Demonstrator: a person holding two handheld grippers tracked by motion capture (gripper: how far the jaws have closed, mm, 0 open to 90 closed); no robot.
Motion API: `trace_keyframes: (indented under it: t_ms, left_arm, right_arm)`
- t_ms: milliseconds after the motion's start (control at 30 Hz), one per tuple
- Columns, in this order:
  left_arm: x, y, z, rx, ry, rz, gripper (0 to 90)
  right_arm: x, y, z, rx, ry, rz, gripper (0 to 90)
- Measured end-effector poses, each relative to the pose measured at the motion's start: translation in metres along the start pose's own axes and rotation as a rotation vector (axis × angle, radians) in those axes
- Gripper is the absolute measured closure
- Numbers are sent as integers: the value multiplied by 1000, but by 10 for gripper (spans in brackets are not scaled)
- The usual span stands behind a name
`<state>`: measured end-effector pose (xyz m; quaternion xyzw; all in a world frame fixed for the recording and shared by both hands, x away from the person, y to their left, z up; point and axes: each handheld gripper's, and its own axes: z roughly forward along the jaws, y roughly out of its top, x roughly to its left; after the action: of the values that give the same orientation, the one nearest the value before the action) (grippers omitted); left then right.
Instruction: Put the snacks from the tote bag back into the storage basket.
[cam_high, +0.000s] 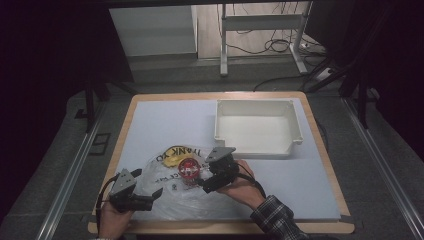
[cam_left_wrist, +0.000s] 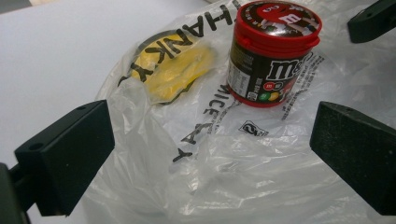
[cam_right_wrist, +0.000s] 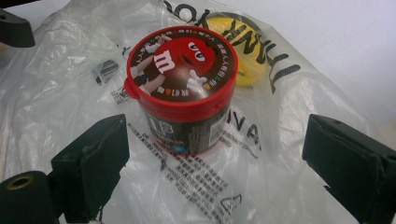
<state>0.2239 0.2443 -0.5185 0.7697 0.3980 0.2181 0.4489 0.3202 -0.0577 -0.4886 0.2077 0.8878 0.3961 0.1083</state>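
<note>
A clear plastic bag (cam_high: 165, 192) printed with black letters lies crumpled at the table's front. On it stands a small candy jar (cam_high: 188, 169) with a red lid. A yellow object (cam_high: 172, 159) lies inside the bag behind the jar. My left gripper (cam_high: 152, 197) is open at the bag's near left corner, its jaws wide over the film (cam_left_wrist: 219, 177). My right gripper (cam_high: 204, 177) is open just right of the jar. In the right gripper view the jar (cam_right_wrist: 182, 88) stands ahead between the jaws, untouched. The left gripper view has the jar (cam_left_wrist: 273, 51) farther off.
A white rectangular tray (cam_high: 218, 122) sits at the back right of the pale mat (cam_high: 165, 120). The wooden table edge (cam_high: 225, 227) runs along the front. A person's hands and a plaid sleeve (cam_high: 275, 217) come in from below.
</note>
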Motion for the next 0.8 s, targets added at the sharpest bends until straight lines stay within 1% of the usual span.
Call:
trace_keyframes:
  t_ms: [200,433,700,800]
  left_arm:
    - [0,0,0,-5,-1,2,0]
    - [-1,0,0,-4,-4,5,0]
    - [-1,0,-1,-5,-2,5,0]
    - [-1,0,-1,-6,-2,5,0]
  right_arm:
    - [3,2,8,-4,5,-1,75]
    - [7,2,22,-2,20,6,75]
    - [12,4,37,2,23,6,77]
    - [12,4,39,3,22,8,79]
